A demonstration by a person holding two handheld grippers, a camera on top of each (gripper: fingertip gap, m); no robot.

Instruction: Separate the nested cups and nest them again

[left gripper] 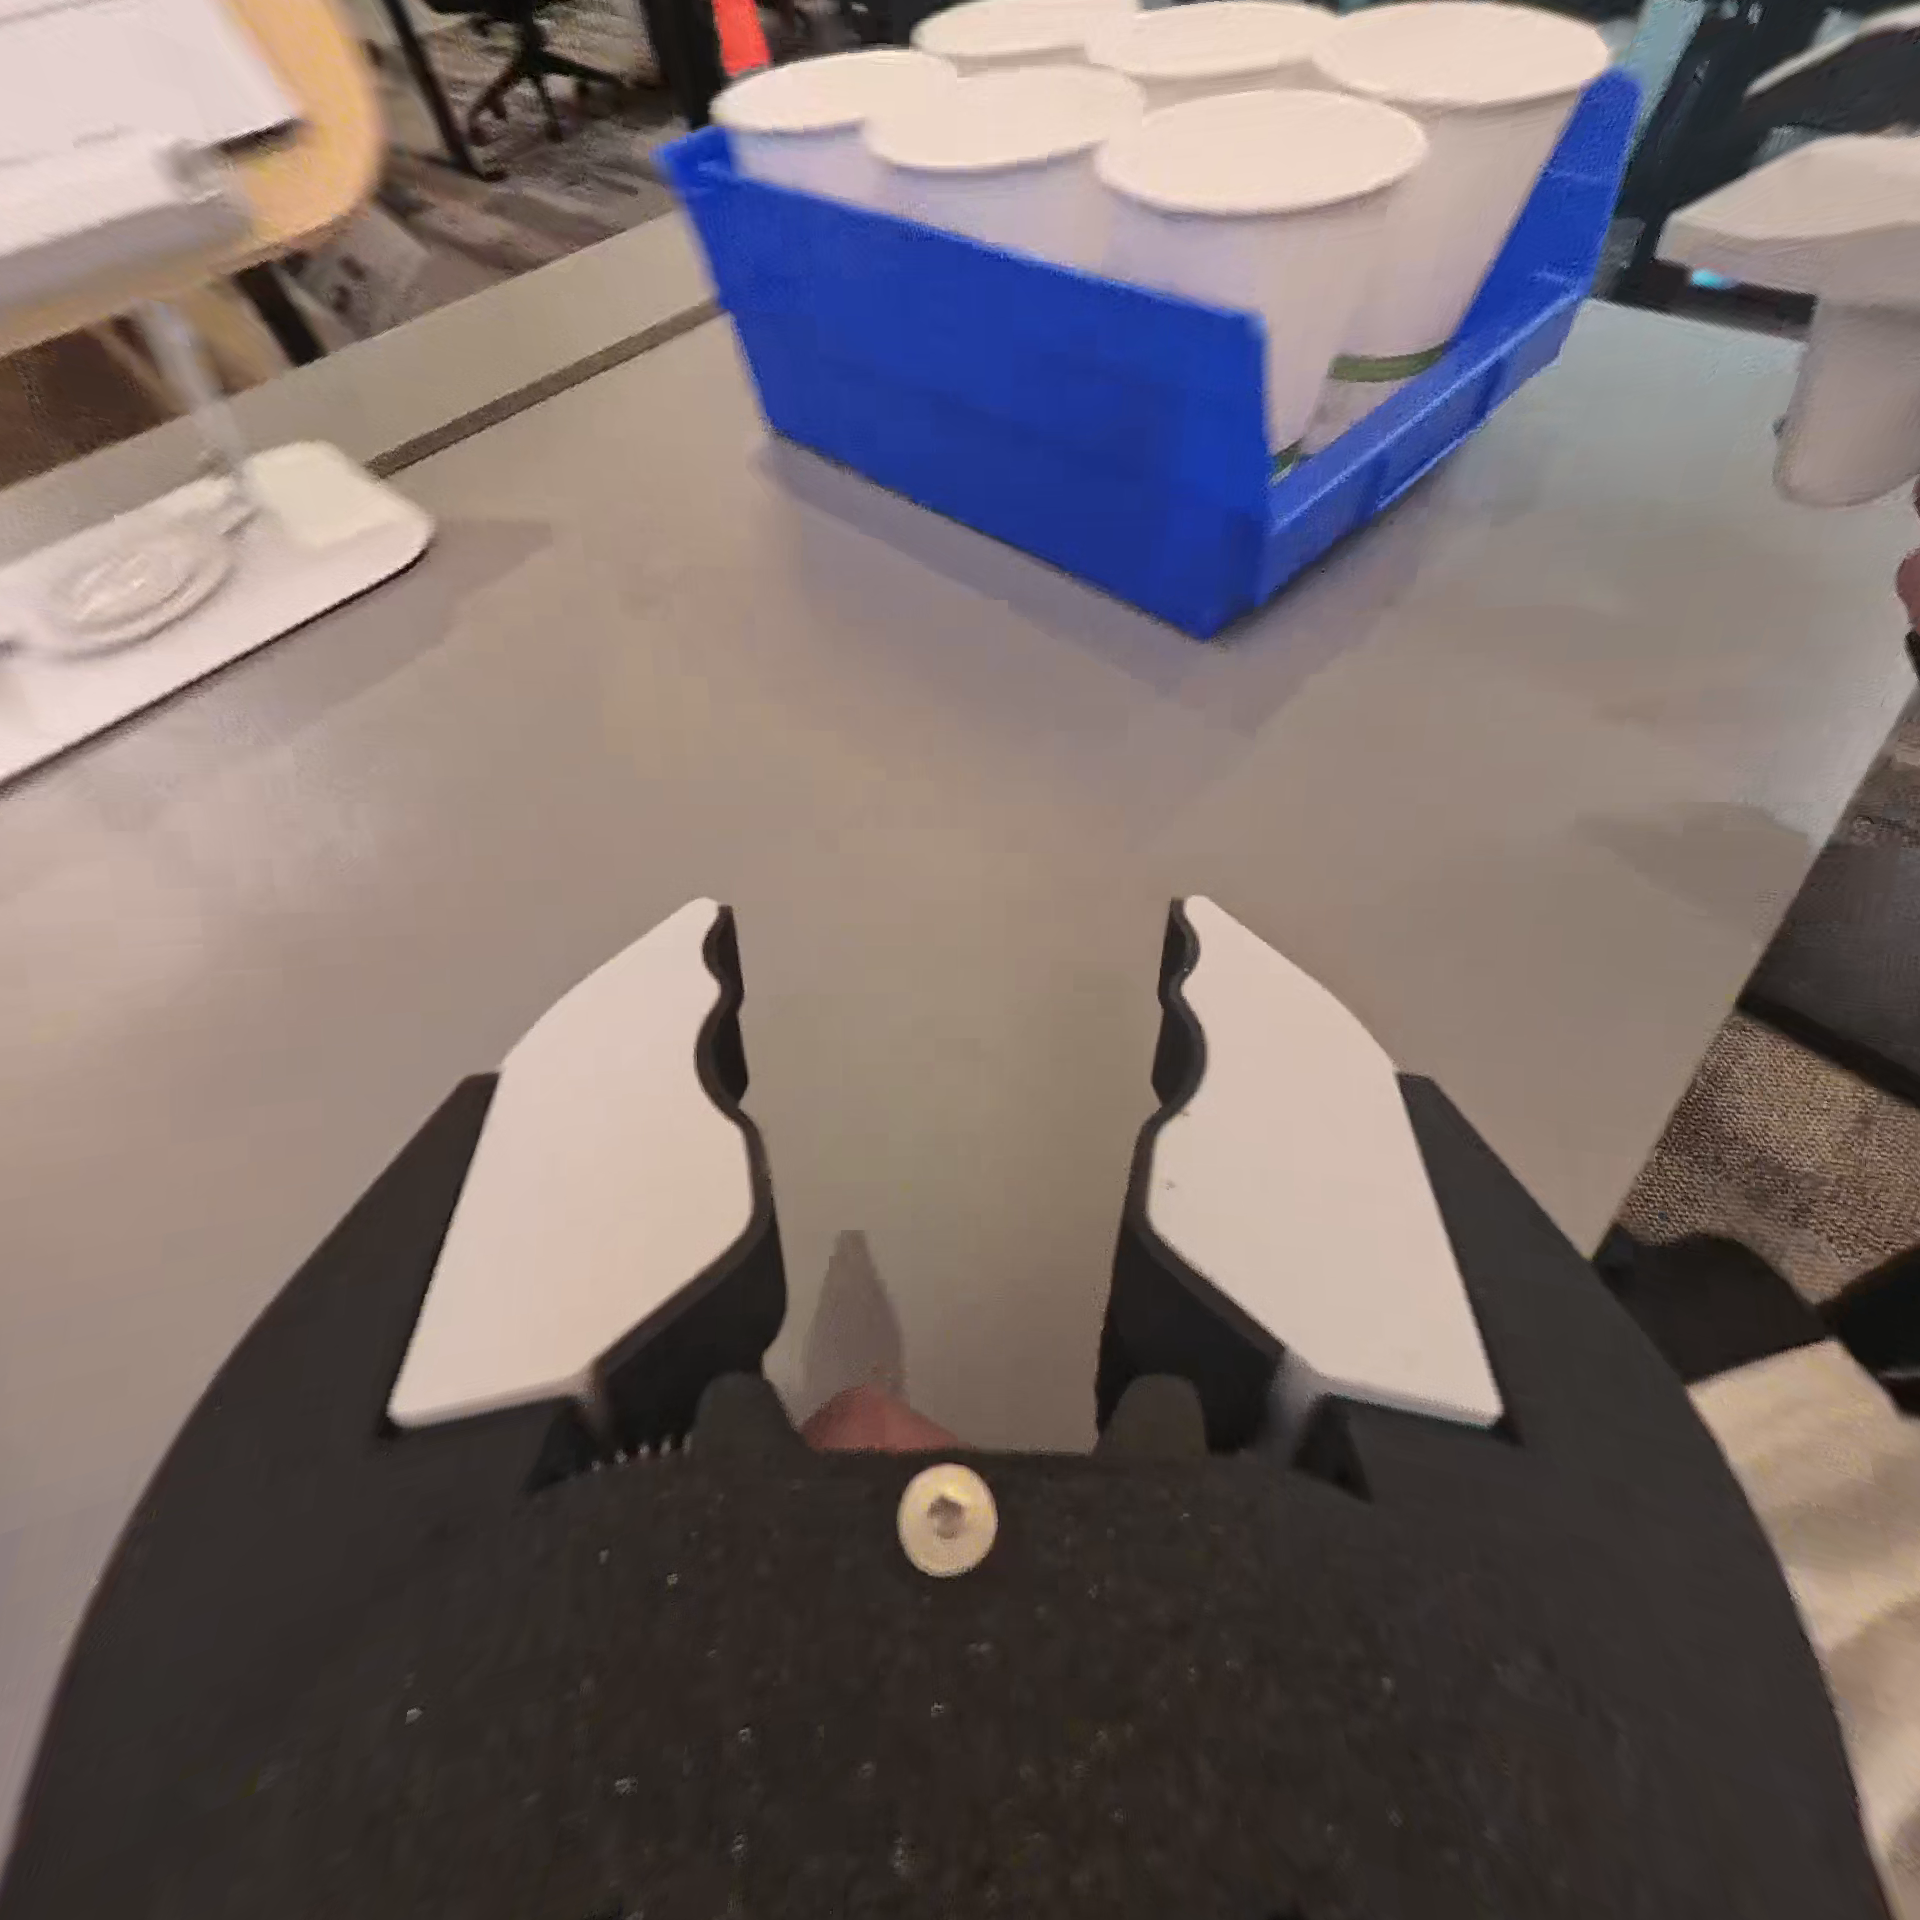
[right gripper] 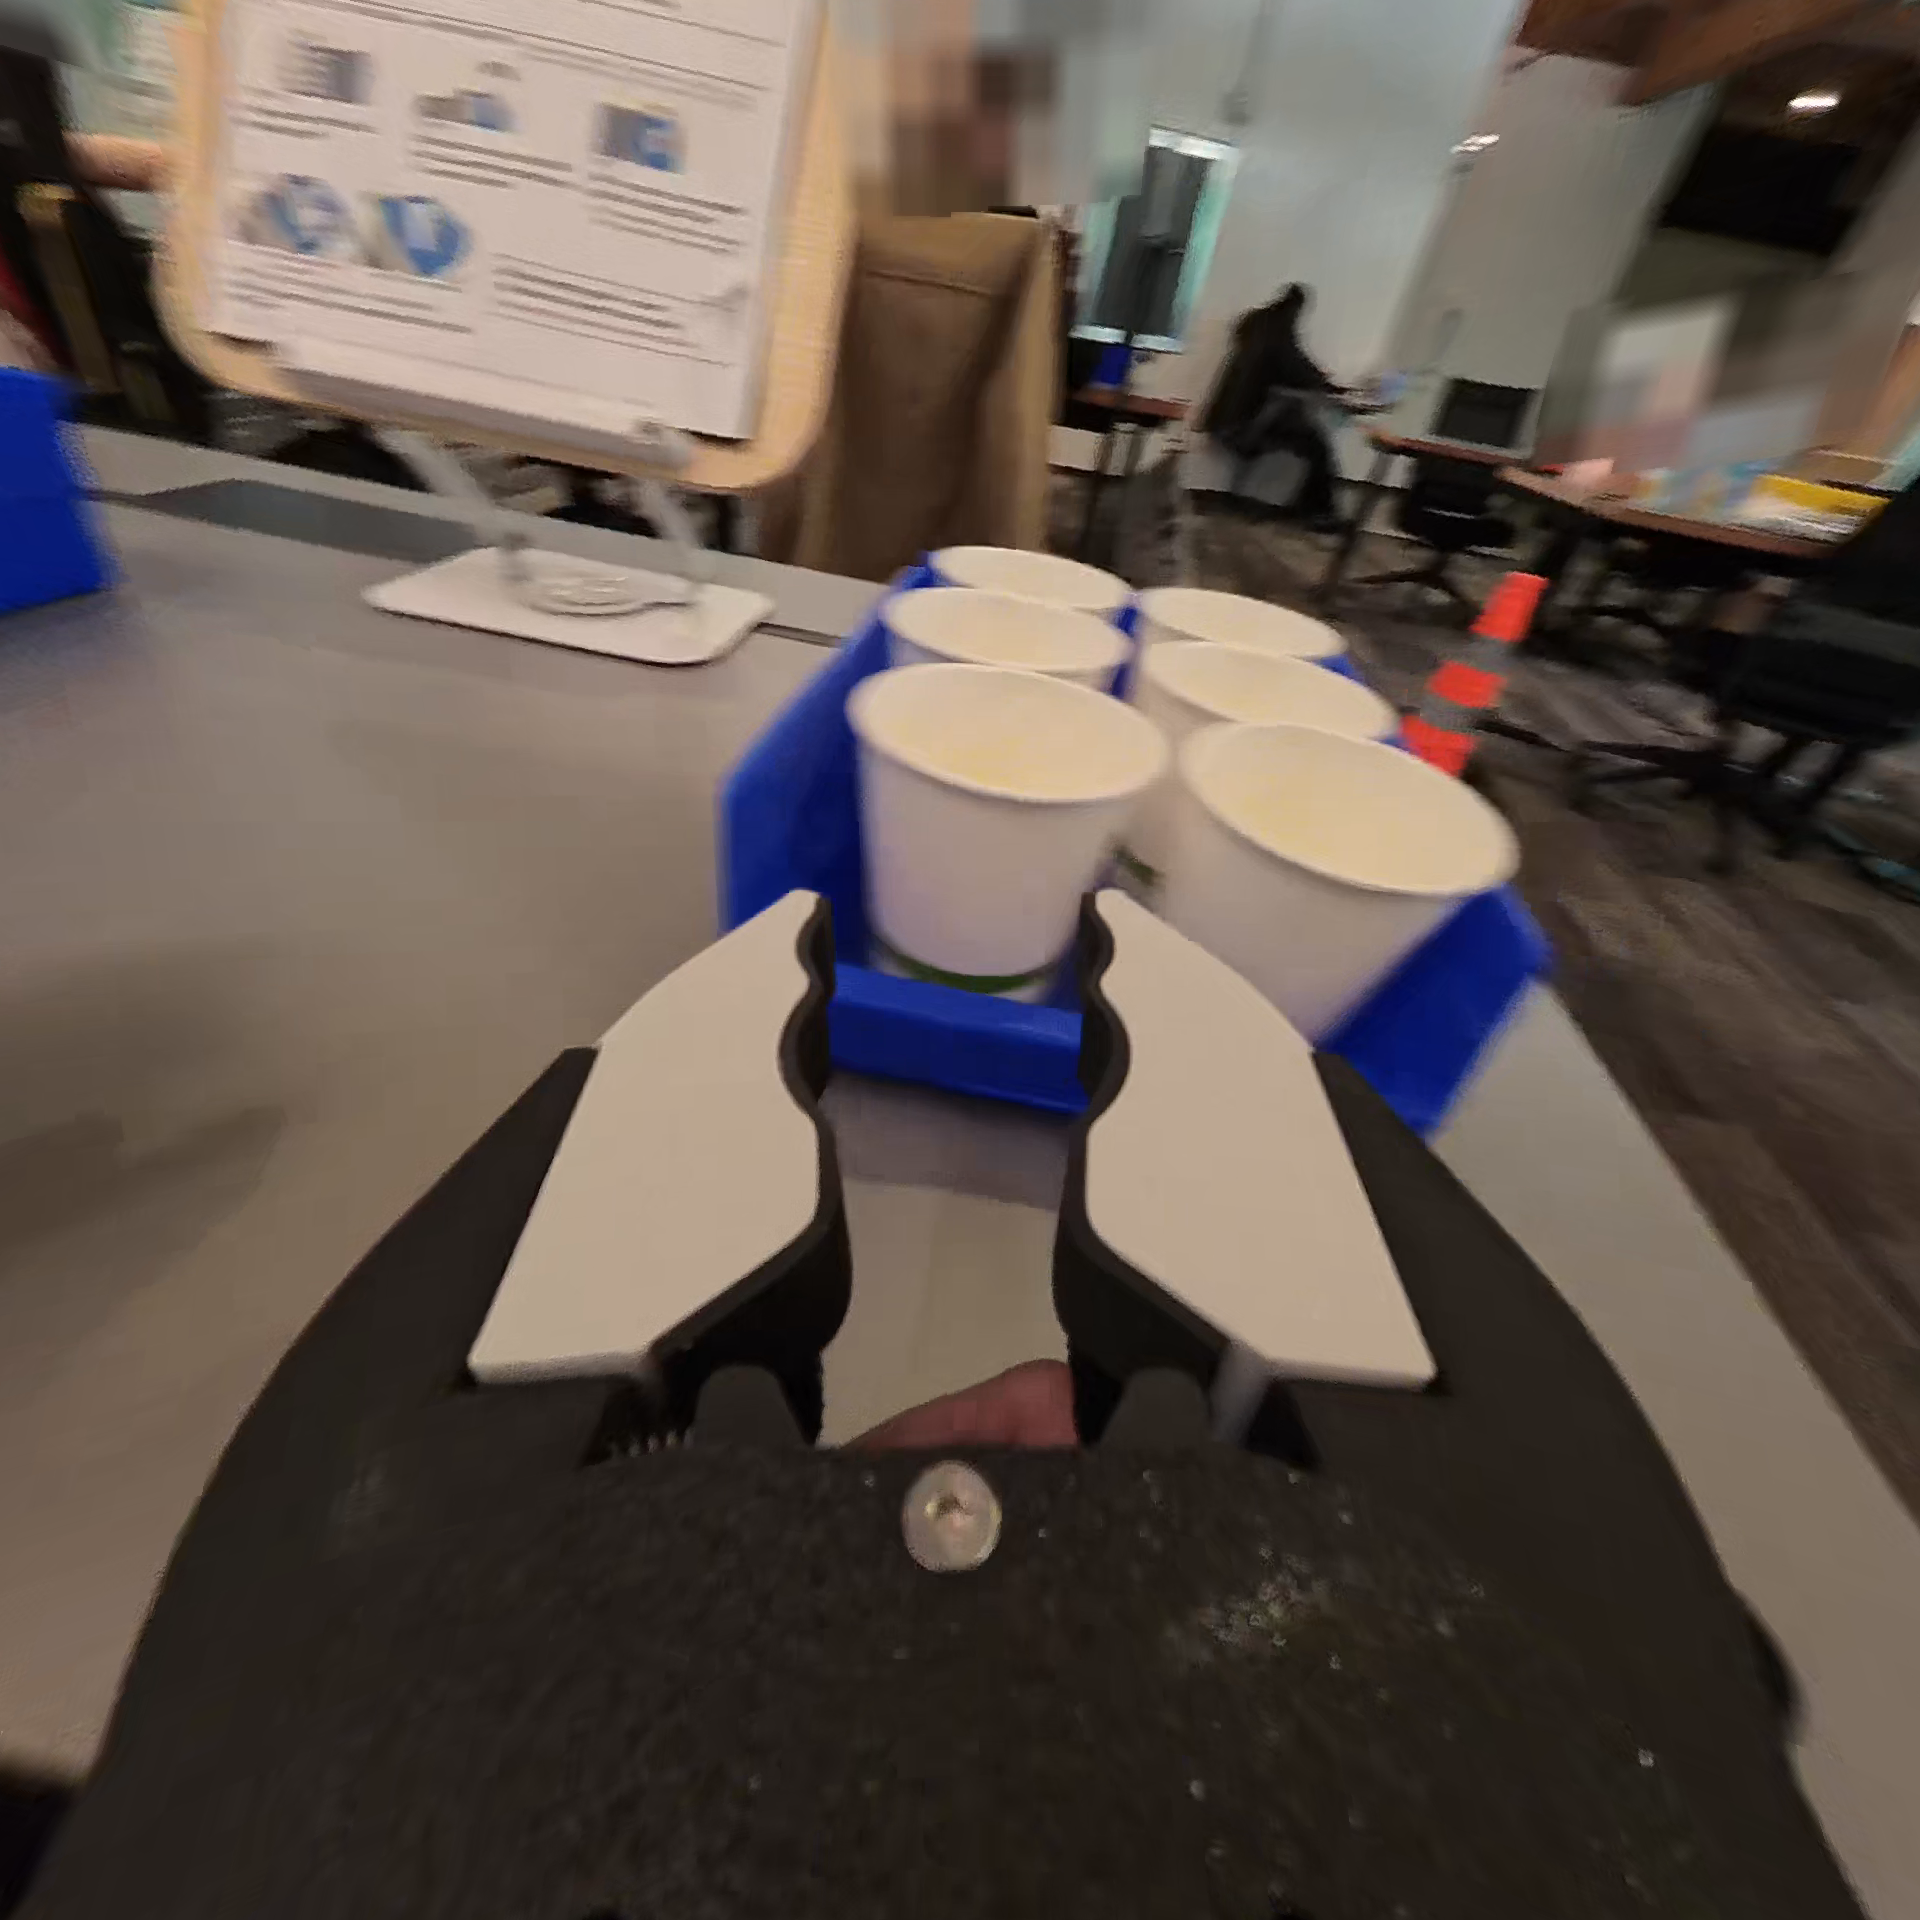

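Six white paper cups (left gripper: pixel 1257 208) stand in a blue bin (left gripper: pixel 997 405) on the grey tabletop (left gripper: pixel 831 748), at 12 o'clock from both empty, spread-fingered grippers: left gripper (left gripper: pixel 954 935), right gripper (right gripper: pixel 954 935).

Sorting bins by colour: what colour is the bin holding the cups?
Solid blue bin, clearest in the left wrist view.

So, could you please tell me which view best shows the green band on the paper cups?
The right wrist view: the green band on the nearest white paper cup faces it closely. The left wrist view shows green slivers through the blue plastic bin's open end.
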